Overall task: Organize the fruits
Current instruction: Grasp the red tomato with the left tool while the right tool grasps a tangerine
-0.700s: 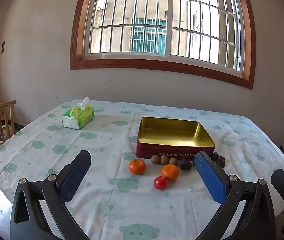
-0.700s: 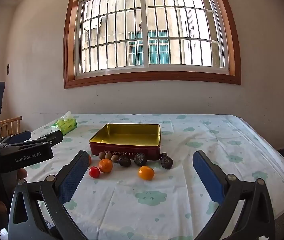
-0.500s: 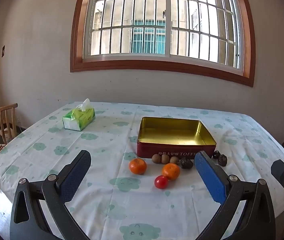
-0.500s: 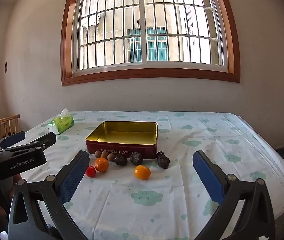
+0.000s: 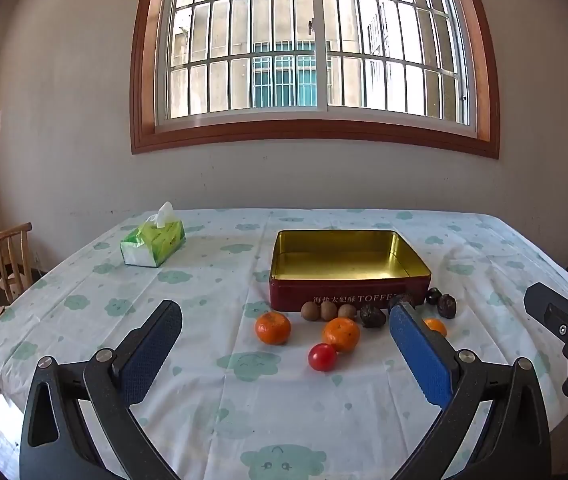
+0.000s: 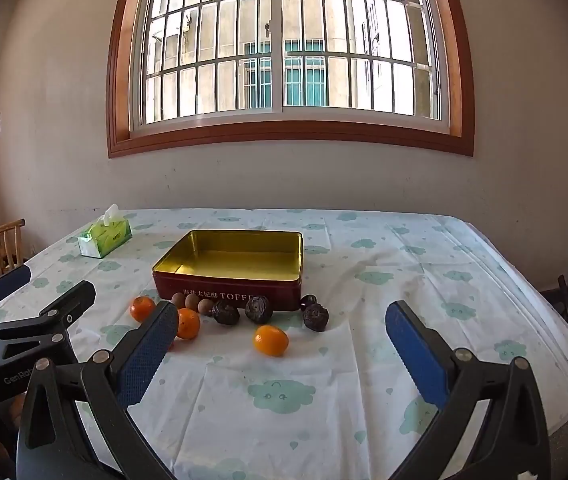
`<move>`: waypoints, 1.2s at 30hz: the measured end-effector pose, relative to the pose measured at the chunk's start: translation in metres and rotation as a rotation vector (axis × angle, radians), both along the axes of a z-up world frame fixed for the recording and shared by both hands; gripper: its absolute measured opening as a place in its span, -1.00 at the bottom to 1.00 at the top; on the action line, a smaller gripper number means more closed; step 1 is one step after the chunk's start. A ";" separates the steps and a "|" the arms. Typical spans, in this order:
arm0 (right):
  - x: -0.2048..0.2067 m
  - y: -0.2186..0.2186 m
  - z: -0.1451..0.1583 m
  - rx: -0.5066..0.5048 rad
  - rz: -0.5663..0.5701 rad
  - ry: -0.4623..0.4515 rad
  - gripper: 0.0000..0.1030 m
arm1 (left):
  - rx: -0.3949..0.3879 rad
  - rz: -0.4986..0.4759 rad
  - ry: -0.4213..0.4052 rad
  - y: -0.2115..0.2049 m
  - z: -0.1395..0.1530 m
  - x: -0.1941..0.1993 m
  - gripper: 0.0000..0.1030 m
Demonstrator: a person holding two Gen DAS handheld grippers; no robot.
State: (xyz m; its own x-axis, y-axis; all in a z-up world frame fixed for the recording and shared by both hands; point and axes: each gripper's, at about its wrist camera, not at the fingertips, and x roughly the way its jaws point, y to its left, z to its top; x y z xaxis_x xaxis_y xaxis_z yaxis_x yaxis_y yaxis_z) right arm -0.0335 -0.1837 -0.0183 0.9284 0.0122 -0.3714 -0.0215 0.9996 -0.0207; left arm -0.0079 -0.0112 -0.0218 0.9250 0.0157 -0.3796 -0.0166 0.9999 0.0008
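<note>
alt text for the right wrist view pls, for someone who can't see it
An open right gripper hovers over a cloud-print tablecloth, facing an empty red toffee tin with oranges and small dark and brown fruits loose in front. A tissue box sits far left.

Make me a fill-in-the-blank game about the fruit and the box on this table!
1. The red tin has ____ fruit inside it.
2. The small red tomato lies on the tablecloth, ____ the tin.
3. The green tissue box sits to the ____ of the tin.
4. Both the left gripper and the right gripper are ____.

Missing words: no; outside; left; open
</note>
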 end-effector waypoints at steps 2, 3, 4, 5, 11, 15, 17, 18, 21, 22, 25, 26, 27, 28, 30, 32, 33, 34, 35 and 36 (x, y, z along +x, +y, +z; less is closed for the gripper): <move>0.003 0.001 -0.003 0.001 -0.001 0.009 0.99 | -0.009 -0.008 0.013 0.004 -0.006 0.001 1.00; 0.005 0.002 -0.004 0.002 0.000 0.016 0.99 | -0.011 -0.016 0.020 0.005 -0.007 0.002 1.00; 0.006 0.002 -0.006 0.001 0.001 0.023 0.99 | -0.011 -0.024 0.025 0.004 -0.009 0.002 1.00; 0.008 0.004 -0.007 0.000 0.003 0.028 0.99 | -0.006 -0.031 0.029 0.004 -0.010 0.003 1.00; 0.012 0.005 -0.016 0.018 0.040 0.056 0.81 | 0.002 -0.069 0.060 0.002 -0.019 0.011 1.00; 0.019 -0.002 -0.027 0.043 0.062 0.111 0.53 | -0.003 -0.092 0.087 0.001 -0.027 0.018 1.00; 0.024 -0.006 -0.035 0.059 0.086 0.142 0.19 | -0.009 -0.101 0.107 0.001 -0.032 0.023 0.98; 0.027 -0.008 -0.039 0.066 0.098 0.160 0.10 | -0.018 -0.108 0.114 0.001 -0.034 0.026 0.97; 0.038 -0.015 -0.050 0.096 0.128 0.206 -0.13 | -0.037 -0.133 0.139 0.000 -0.040 0.036 0.82; 0.042 -0.018 -0.053 0.099 0.131 0.213 -0.16 | -0.032 -0.141 0.146 -0.001 -0.042 0.039 0.78; 0.056 -0.021 -0.061 0.092 0.159 0.244 -0.25 | 0.006 -0.160 0.191 -0.008 -0.051 0.053 0.57; 0.061 -0.022 -0.064 0.089 0.165 0.253 -0.25 | 0.013 -0.169 0.209 -0.010 -0.055 0.060 0.43; 0.067 -0.022 -0.067 0.089 0.177 0.271 -0.25 | 0.018 -0.172 0.228 -0.011 -0.058 0.066 0.40; 0.073 -0.022 -0.069 0.085 0.184 0.286 -0.25 | 0.016 -0.173 0.241 -0.011 -0.061 0.071 0.40; 0.083 -0.022 -0.073 0.076 0.189 0.302 -0.25 | 0.001 -0.171 0.261 -0.009 -0.065 0.080 0.40; 0.094 -0.019 -0.078 0.062 0.200 0.325 -0.24 | -0.014 -0.170 0.286 -0.005 -0.070 0.090 0.40; 0.098 -0.017 -0.080 0.052 0.197 0.330 -0.24 | -0.018 -0.170 0.302 -0.004 -0.073 0.094 0.40; 0.103 -0.016 -0.082 0.049 0.197 0.339 -0.24 | -0.015 -0.169 0.319 -0.003 -0.077 0.099 0.40; 0.107 -0.016 -0.084 0.051 0.199 0.350 -0.24 | -0.010 -0.168 0.332 -0.002 -0.080 0.104 0.40; 0.112 -0.015 -0.086 0.053 0.200 0.358 -0.24 | -0.005 -0.167 0.341 -0.002 -0.082 0.107 0.40</move>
State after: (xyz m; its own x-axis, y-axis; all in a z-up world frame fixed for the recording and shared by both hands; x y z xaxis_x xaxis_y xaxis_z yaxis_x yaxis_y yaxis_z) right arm 0.0789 -0.1989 -0.1041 0.7178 0.2075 -0.6646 -0.2121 0.9744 0.0751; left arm 0.0988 -0.0132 -0.1040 0.7355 -0.1270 -0.6655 0.1468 0.9888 -0.0264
